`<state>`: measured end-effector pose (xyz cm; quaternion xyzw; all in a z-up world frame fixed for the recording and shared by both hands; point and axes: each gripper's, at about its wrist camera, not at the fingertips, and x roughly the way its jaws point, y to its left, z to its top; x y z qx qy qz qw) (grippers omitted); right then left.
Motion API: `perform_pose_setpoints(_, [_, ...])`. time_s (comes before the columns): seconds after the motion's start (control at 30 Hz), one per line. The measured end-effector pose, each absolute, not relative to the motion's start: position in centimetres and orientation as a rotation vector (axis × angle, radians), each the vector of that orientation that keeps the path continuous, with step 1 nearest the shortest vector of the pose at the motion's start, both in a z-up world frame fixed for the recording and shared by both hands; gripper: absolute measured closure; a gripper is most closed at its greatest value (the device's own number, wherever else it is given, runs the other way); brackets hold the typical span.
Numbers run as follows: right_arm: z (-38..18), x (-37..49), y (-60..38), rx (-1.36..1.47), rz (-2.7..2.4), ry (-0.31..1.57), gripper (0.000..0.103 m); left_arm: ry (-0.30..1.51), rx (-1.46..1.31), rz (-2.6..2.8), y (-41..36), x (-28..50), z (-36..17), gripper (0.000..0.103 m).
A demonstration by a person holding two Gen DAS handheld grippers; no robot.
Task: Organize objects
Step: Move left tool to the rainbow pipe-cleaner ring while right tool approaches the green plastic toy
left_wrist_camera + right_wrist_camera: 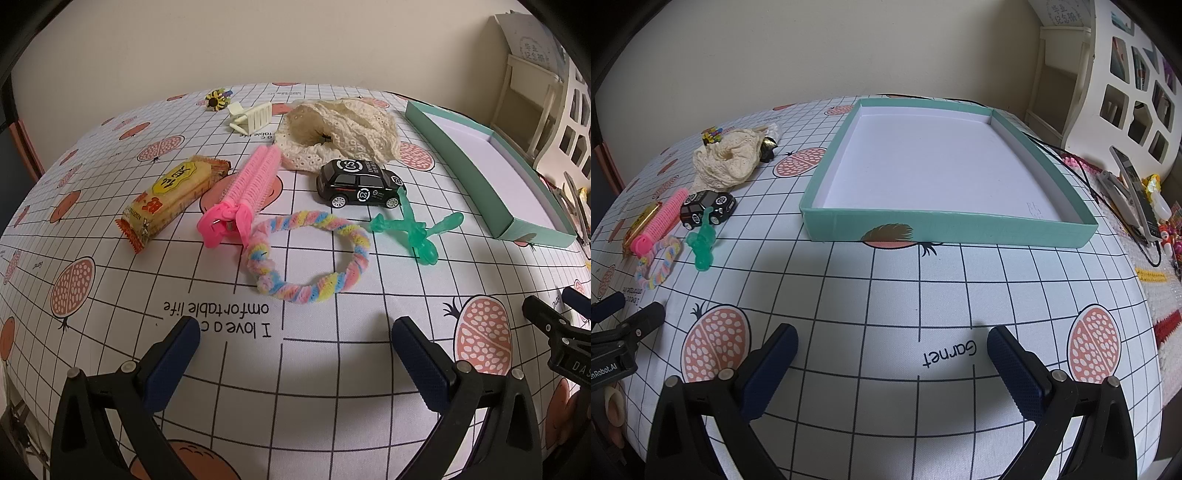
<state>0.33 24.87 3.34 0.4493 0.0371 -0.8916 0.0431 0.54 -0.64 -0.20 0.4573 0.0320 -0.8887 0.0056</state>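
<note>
Toys crowd our left gripper [295, 332]: pastel ring [306, 258], black car [360, 183], pink curler [243, 188]. Teal box [945, 225] sits before our right gripper [892, 343]; both gape wide, holding nothing.

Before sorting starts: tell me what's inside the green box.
Nothing: the green box shows only its bare white floor in the right wrist view. The near wall hides a thin strip of floor behind it.

The left gripper [295, 332] is held low over the counter [332, 387], its jaws spread wide with nothing between them. Its dark blue pads [173, 365] face inward and are tilted toward each other at the tips. The right gripper [892, 338] takes the same pose: jaws spread wide, empty, pads [1015, 373] angled inward. The two grippers sit side by side, each visible at the edge of the other's wrist view.
</note>
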Motion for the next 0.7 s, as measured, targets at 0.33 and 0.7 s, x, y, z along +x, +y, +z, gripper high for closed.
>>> perform_pose_setpoints(0.33, [3.3,0.3,24.9,1.376,-2.726,0.112,0.000,0.104,1.463,-2.767,-0.6,0.5,-0.1,0.000])
perform_pose_setpoints(0.7, [4.9,-0.3,24.1,1.358,-2.668,0.064,0.000,0.123,1.477,-2.770,-1.1,0.1,1.5,0.000])
